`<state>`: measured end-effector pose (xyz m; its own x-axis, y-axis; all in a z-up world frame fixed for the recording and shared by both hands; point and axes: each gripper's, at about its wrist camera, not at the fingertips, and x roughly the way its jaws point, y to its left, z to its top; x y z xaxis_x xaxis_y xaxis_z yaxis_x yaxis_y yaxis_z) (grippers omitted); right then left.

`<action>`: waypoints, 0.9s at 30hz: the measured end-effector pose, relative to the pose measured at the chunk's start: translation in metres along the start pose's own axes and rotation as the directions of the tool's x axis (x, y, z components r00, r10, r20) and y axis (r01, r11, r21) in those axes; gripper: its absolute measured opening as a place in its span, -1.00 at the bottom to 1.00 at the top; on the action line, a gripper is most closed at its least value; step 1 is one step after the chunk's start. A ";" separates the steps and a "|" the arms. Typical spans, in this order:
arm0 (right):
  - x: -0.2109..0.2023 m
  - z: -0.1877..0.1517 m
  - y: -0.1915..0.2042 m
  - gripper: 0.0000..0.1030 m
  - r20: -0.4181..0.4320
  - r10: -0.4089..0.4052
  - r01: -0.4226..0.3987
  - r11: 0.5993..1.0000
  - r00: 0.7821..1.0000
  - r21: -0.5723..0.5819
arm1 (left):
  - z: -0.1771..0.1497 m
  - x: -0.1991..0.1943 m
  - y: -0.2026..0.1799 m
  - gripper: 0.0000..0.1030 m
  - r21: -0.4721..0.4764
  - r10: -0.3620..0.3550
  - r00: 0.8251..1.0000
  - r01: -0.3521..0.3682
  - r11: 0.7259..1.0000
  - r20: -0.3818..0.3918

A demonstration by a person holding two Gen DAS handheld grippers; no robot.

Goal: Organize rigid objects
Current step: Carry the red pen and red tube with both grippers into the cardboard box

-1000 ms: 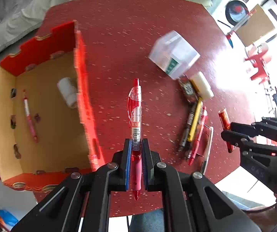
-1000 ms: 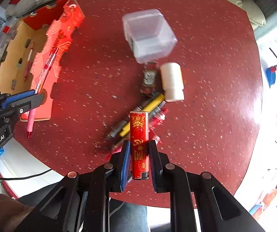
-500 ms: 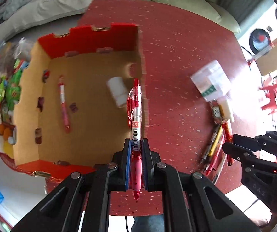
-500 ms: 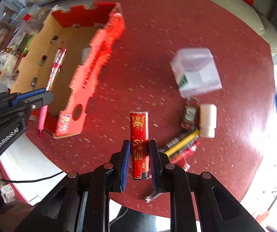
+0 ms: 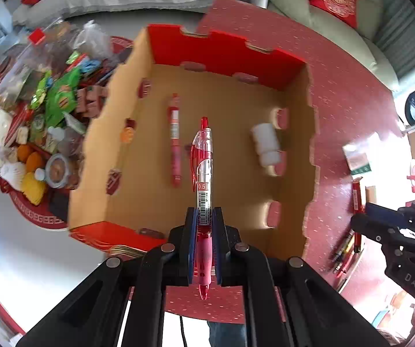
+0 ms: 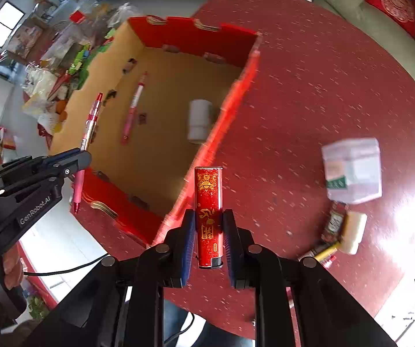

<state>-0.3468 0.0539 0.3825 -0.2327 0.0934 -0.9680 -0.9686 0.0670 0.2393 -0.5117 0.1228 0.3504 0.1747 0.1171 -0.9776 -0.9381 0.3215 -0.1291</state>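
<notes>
table (image 6: 308,92) clutter (image 6: 334,240) blurred, edge-cropped

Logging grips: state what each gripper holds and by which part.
Left gripper holds a red pen by its rubber grip near the tip. Right gripper holds a red lighter by its lower half.

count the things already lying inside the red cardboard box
2: a red pen flat on the floor of the box, left of centre, and a white cylinder near its right wall. Nothing else shows inside.
</notes>
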 end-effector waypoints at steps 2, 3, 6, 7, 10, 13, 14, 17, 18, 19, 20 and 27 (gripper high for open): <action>0.002 0.007 0.011 -0.60 0.002 0.009 -0.009 1.000 1.000 -0.023 | -0.006 -0.004 0.027 -0.79 -0.014 0.013 1.000 -0.013 1.000 -0.002; 0.002 0.010 0.015 -0.60 0.003 0.013 -0.013 0.999 1.000 -0.033 | -0.010 -0.006 0.034 -0.79 -0.020 0.018 1.000 -0.018 1.000 -0.002; 0.006 0.019 0.028 -0.60 0.007 0.023 -0.023 0.998 1.000 -0.060 | -0.020 -0.007 0.047 -0.79 -0.032 0.027 1.000 -0.027 0.999 -0.003; 0.007 0.022 0.033 -0.60 0.008 0.025 -0.025 0.997 1.000 -0.069 | -0.023 -0.007 0.055 -0.79 -0.033 0.029 1.000 -0.029 0.999 -0.005; 0.012 0.032 0.041 -0.60 0.006 0.034 -0.033 0.997 0.999 -0.076 | -0.017 -0.001 0.050 -0.79 -0.018 0.036 0.999 -0.037 0.999 -0.014; 0.018 0.041 0.045 -0.60 0.004 0.039 -0.039 0.997 0.999 -0.068 | -0.011 0.003 0.040 -0.79 -0.013 0.036 0.999 -0.036 0.999 -0.012; 0.020 0.044 0.045 -0.60 0.002 0.042 -0.042 0.997 0.999 -0.063 | -0.007 0.004 0.043 -0.79 -0.012 0.033 0.999 -0.033 0.999 -0.013; 0.025 0.054 0.045 -0.60 0.002 0.050 -0.050 0.998 0.999 -0.042 | -0.001 0.004 0.052 -0.79 -0.003 0.035 0.999 -0.035 0.999 -0.010; 0.026 0.057 0.045 -0.60 0.003 0.048 -0.048 0.998 0.999 -0.038 | 0.001 0.003 0.058 -0.79 0.000 0.036 0.999 -0.036 0.999 -0.010; 0.027 0.059 0.045 -0.60 0.003 0.046 -0.045 0.998 0.999 -0.036 | -0.003 -0.005 0.082 -0.79 0.002 0.036 0.999 -0.036 0.999 -0.011; 0.028 0.061 0.045 -0.60 0.004 0.043 -0.043 0.999 0.999 -0.034 | -0.007 -0.013 0.100 -0.80 0.003 0.044 0.999 -0.044 0.999 -0.009; 0.041 0.077 0.039 -0.60 -0.008 0.026 -0.026 1.000 1.000 0.004 | -0.037 -0.056 0.251 -0.80 -0.001 0.057 0.998 -0.057 0.998 -0.020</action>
<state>-0.3878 0.1367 0.3579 -0.2587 0.0875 -0.9620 -0.9618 0.0684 0.2649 -0.7678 0.1623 0.3669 0.1154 0.1168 -0.9864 -0.9467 0.3135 -0.0736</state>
